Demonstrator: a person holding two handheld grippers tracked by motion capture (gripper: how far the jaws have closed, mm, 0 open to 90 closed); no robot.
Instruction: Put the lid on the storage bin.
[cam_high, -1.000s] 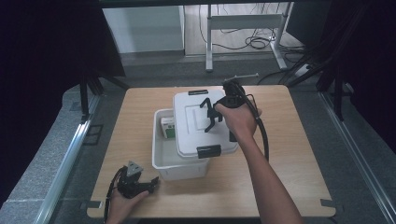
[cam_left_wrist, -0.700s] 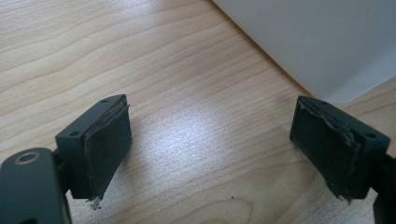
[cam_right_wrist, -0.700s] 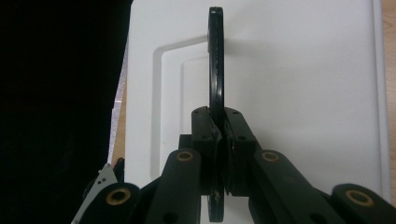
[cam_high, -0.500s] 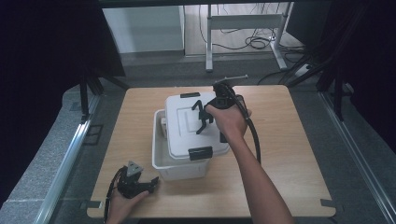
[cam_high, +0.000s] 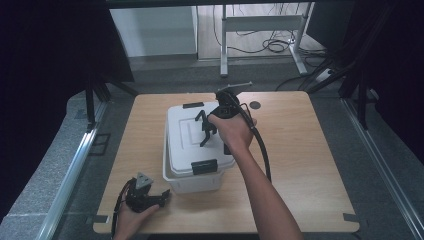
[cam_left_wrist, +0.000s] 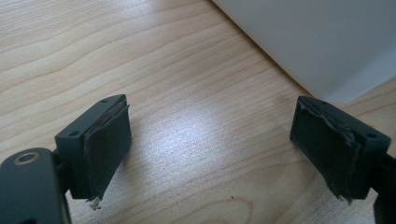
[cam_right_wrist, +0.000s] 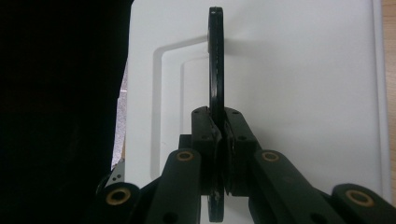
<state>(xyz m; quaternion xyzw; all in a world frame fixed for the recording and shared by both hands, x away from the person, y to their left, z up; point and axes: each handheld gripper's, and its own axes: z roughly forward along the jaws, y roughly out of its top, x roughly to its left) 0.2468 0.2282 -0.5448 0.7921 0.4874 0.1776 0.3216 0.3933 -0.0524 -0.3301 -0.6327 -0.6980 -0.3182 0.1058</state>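
While the left gripper (cam_left_wrist: 210, 144) gapes empty, right fingers (cam_right_wrist: 205, 135) clamped on the lid's black handle (cam_right_wrist: 215, 56).

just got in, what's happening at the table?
A person is working a white storage box with two handheld grippers. The right gripper is shut on the lid's black handle, holding the lid atop the box. The left gripper rests open on the wooden table beside the box, holding nothing.

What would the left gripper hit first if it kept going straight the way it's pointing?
Probably the white bin. The left gripper is open over bare table, and the bin's wall lies ahead and to one side, so it might graze past.
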